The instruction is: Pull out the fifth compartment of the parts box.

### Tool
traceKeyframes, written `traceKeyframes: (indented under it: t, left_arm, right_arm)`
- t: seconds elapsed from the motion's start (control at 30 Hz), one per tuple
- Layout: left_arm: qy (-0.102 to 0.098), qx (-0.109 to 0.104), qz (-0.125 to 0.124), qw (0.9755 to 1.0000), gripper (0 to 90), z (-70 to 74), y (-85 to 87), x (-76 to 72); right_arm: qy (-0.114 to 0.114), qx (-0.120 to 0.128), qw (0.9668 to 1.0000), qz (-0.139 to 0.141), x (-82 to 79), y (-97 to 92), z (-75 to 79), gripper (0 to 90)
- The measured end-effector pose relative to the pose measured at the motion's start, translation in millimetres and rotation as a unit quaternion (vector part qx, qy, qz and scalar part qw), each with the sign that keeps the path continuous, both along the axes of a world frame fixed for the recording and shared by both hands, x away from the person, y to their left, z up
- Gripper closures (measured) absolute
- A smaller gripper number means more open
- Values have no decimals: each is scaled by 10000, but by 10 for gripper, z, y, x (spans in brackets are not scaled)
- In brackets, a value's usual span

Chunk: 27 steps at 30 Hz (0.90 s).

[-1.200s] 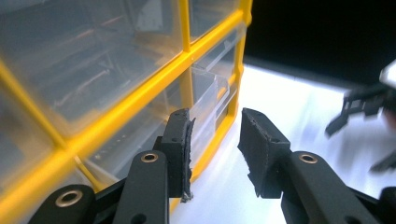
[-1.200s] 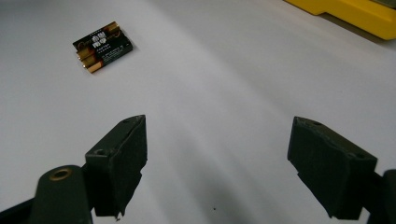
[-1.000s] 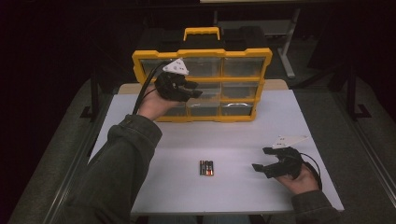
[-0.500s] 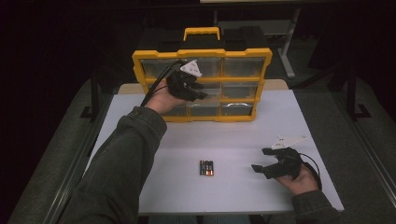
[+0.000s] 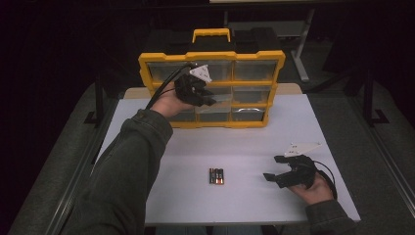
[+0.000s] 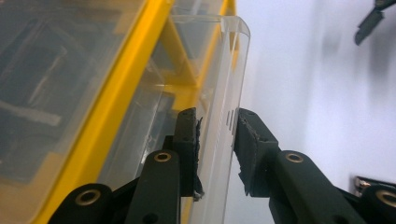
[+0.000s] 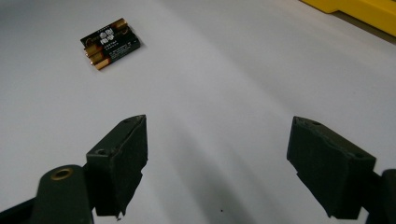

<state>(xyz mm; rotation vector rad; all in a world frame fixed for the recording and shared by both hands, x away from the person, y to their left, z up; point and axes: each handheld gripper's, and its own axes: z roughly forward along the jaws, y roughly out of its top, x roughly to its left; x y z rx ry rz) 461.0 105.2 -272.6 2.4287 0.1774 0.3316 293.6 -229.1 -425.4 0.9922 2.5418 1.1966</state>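
A yellow organizer case (image 5: 254, 73) with clear drawers stands upright at the back of the white table (image 5: 293, 127). My left gripper (image 5: 208, 100) reaches into its middle row. In the left gripper view the left gripper (image 6: 217, 128) is shut on the front wall of a clear drawer (image 6: 224, 70), which is pulled partly out of the yellow frame (image 6: 121, 93). A small pack of batteries (image 5: 216, 176) lies flat on the table near the front. My right gripper (image 5: 271, 171) rests low at the front right, open and holding nothing, with the batteries (image 7: 109, 43) ahead of the right gripper (image 7: 217, 140) to its left.
The case has a yellow carry handle (image 5: 211, 33) on top. A dark floor and a metal frame surround the table. A corner of the case (image 7: 355, 11) shows in the right gripper view. Bare white tabletop lies between the case and the batteries.
My left gripper has moved right and a little up along the case front, from the left column to a middle drawer. The right gripper and the batteries stay put.
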Motion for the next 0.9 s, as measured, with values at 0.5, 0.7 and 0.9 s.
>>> traceKeyframes:
  t: [0.5, 0.7, 0.9]
  left_arm:
    - [252, -101, -335, 9991, 734, -3, 64, -136]
    - [245, -114, -400, 9988, 736, -7, 79, -176]
    - [307, -86, -512, 9982, 743, -2, 82, -218]
  right_arm:
    - [-5, -13, 10000, 36, -5, 5, -3, 193]
    - [22, -9, 10000, 33, -5, 9, -3, 193]
    - [55, 0, 10000, 22, -6, 16, -3, 193]
